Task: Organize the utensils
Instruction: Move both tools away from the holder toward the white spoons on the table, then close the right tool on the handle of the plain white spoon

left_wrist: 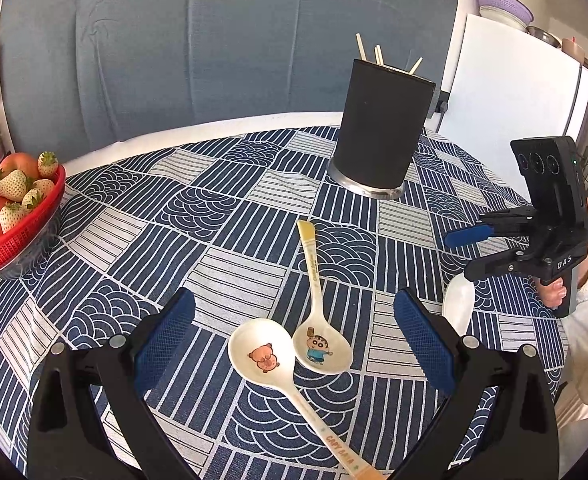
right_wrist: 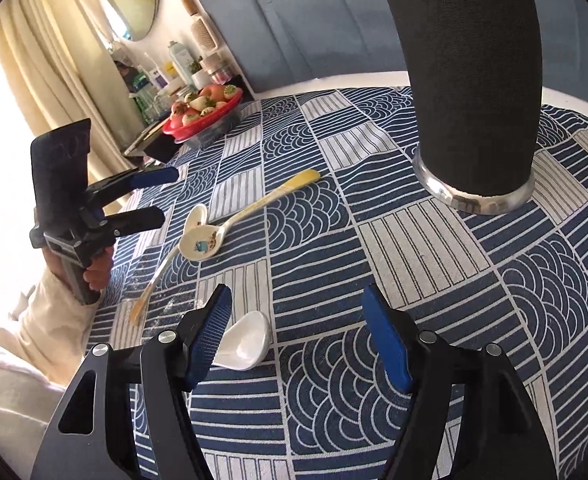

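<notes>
My left gripper point(left_wrist: 294, 340) is open low over the table, its jaws wide around two touching ceramic spoon bowls. One is a spoon with a pig picture point(left_wrist: 261, 354), its handle running toward me. The other is a spoon with a cartoon boy point(left_wrist: 322, 350), its yellow handle pointing away. My right gripper point(right_wrist: 298, 336) is open too. A plain white spoon point(right_wrist: 241, 340) lies on the cloth just inside its left finger, partly hidden by it and not pressed by either pad. A tall black utensil holder point(left_wrist: 378, 128) with chopsticks point(left_wrist: 378, 54) stands at the back.
A red basket of strawberries and fruit point(left_wrist: 13, 216) sits at the table's left edge. The round table wears a blue and white patterned cloth point(left_wrist: 221, 216). A blue padded panel stands behind it, and a white fridge point(left_wrist: 506, 100) at the right. A person's cream sleeve point(right_wrist: 49, 320) reaches in.
</notes>
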### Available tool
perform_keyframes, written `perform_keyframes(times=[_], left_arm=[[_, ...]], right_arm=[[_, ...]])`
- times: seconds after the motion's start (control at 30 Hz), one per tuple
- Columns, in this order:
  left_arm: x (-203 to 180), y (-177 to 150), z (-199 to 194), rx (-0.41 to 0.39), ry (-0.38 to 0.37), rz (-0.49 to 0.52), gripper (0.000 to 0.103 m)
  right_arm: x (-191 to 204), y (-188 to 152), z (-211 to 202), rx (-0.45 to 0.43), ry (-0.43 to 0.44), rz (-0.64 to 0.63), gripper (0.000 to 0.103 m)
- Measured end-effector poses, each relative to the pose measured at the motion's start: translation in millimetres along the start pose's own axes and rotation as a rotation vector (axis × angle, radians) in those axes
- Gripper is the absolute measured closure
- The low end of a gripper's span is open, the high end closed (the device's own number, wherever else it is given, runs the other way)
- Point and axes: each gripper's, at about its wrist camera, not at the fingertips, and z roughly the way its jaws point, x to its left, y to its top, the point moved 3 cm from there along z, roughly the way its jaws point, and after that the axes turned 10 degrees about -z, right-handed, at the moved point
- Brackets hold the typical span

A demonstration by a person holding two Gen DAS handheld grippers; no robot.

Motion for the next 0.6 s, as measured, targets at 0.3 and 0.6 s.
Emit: perform_keyframes(times=[0.3,0.6], left_arm=[[-2.1,-9.5,-2.9,0.011,-0.026,0.009,0.006],[-18.7,-17.2,-4.9,0.031,-0.073,0.050,0.006]], right_arm=[[7.7,-7.4,17.1,0.066,0.007,0.074,0.077],[2.2,-4.5,-3.8,-0.035,0.003,0.140,0.096]])
